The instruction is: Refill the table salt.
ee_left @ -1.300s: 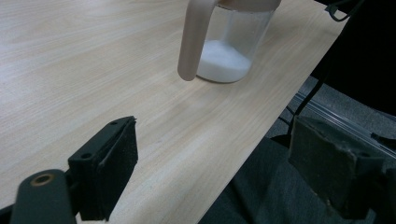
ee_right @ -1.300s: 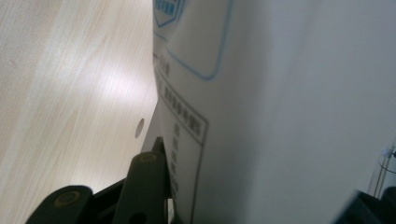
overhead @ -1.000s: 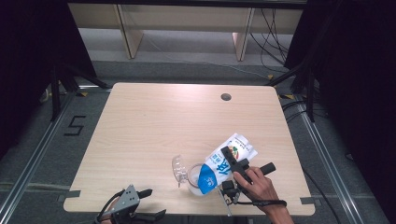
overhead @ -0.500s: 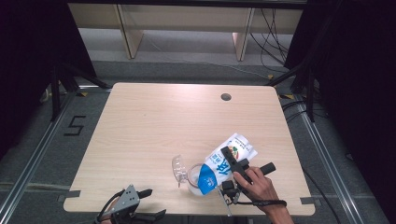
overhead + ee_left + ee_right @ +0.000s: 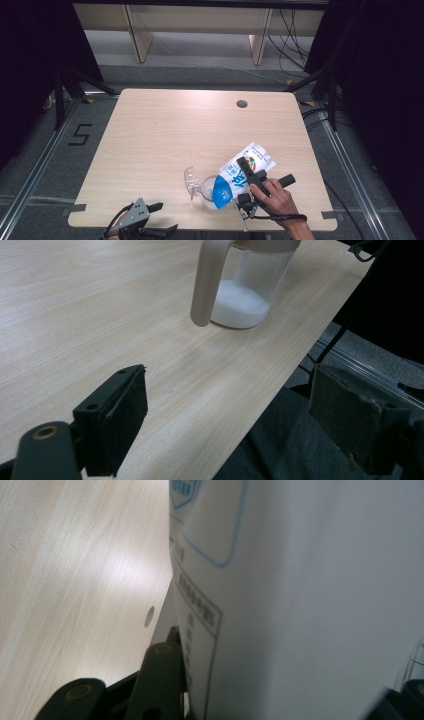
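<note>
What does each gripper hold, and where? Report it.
Right gripper: the tilted blue-and-white milk carton, clamped across its sides near mid-body. Left gripper: nothing, jaws open.

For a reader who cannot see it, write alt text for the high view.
The right gripper holds a blue and white carton tipped over a clear jug near the front edge of a pale wooden table. The left gripper rests open at the front left edge.
</note>
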